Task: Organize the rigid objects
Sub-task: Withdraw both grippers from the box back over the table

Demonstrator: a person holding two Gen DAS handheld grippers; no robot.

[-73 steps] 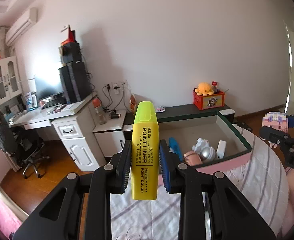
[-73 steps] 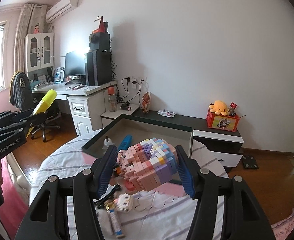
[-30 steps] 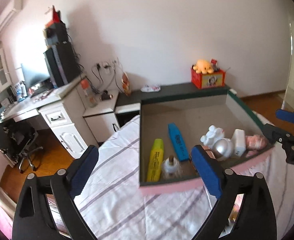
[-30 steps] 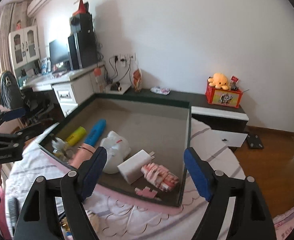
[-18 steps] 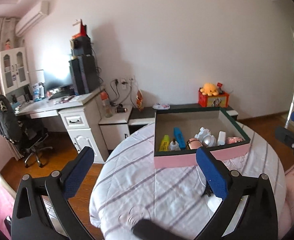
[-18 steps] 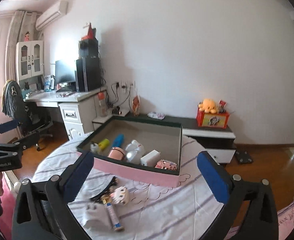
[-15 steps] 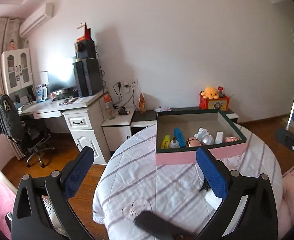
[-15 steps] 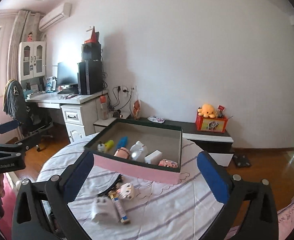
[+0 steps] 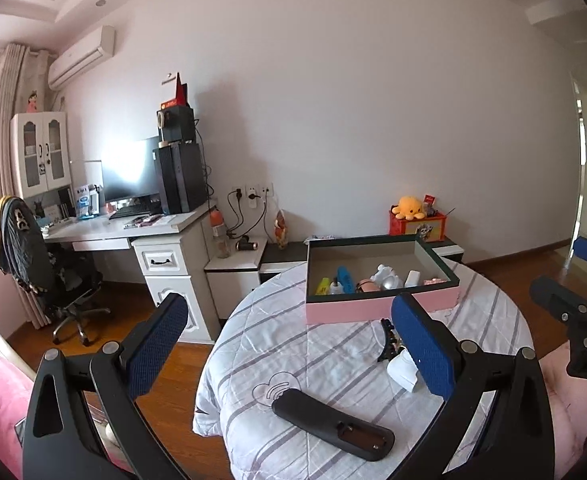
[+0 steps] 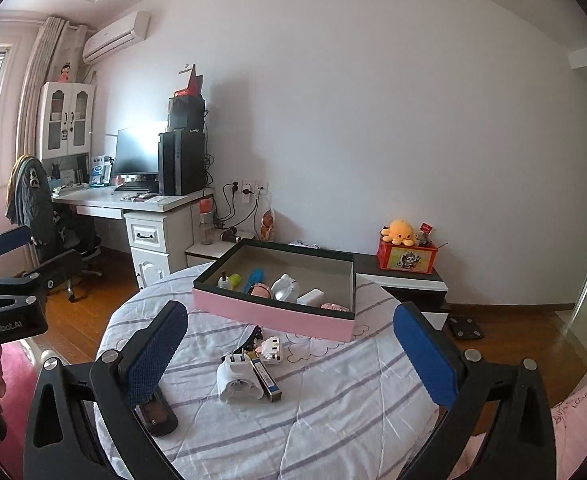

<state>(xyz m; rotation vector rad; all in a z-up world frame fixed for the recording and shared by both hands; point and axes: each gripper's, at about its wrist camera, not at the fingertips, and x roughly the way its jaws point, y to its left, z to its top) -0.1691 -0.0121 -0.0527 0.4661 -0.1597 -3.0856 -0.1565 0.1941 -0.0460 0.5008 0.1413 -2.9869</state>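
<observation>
Now both released: left hand-held gripper (image 9: 289,344), right hand-held gripper (image 10: 289,350); rectangular pink cardboard box (image 10: 269,316), striped quilted cloth (image 10: 333,408).

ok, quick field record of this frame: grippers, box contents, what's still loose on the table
left gripper: open, empty
right gripper: open, empty
box: pink-sided, on the round table, far side
in box: yellow highlighter, blue marker, white charger, pink block toy, other small items
loose on table: black remote, white plug adapter, black hair clip, small block figure
</observation>
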